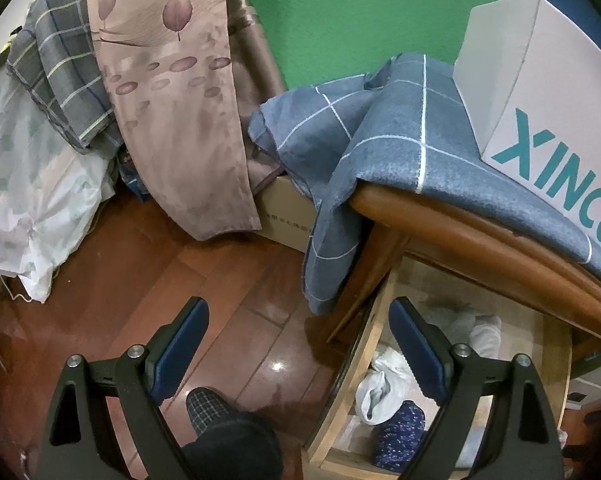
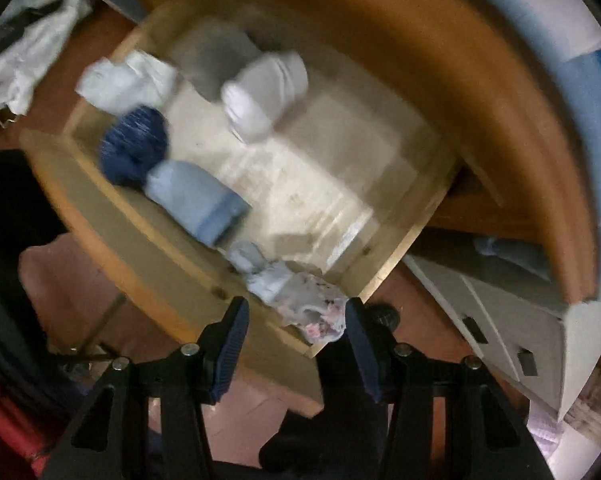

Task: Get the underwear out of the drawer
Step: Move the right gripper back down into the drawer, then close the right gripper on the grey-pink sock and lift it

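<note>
Right claw over the open drawer, left claw parked wide off to the side.

In the right wrist view, pretty blurry, the right claw (image 2: 296, 344) points down into the wooden drawer (image 2: 148, 236), jaws partway apart with nothing pinched; a crumpled pale floral piece of underwear (image 2: 308, 304) sits just beyond the tips at lower centre, in the drawer's near corner. More rolled bundles lie up the frame: a light blue roll (image 2: 196, 200), a dark blue roll (image 2: 134, 144), a white roll (image 2: 264, 92). In the left wrist view the left claw (image 1: 298, 344) hangs wide and empty over the wood floor (image 1: 160, 272), the drawer at lower right under a surface draped with a blue checked cloth (image 1: 380, 152) and a cardboard box (image 1: 540, 100) at upper right.
</note>
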